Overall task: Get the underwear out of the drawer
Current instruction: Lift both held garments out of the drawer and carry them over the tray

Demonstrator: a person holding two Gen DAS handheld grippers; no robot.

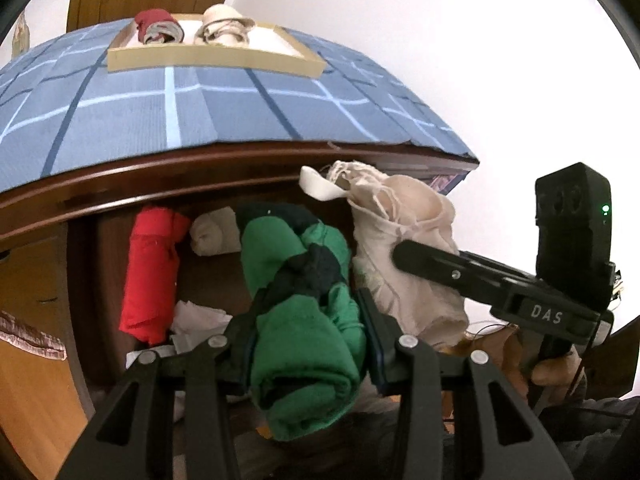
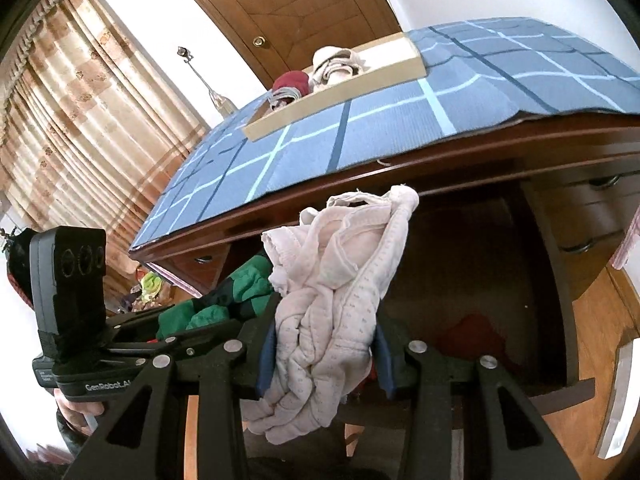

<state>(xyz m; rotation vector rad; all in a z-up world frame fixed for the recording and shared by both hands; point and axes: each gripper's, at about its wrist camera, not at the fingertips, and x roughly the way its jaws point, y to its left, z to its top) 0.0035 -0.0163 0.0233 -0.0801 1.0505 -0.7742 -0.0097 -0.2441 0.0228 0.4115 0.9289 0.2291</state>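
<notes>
The left gripper is clamped on a rolled green underwear, and the right gripper on a pale pink underwear; both are held near the open drawer, below the table's blue checked cloth. A red roll lies inside.

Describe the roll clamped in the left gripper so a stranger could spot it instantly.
Start at the blue checked cloth on the desk; below its front edge is the open drawer. In front of it the left gripper clamps the green roll. It is bright green with dark patches, unlike the red roll behind and the pale roll beside it.
</notes>
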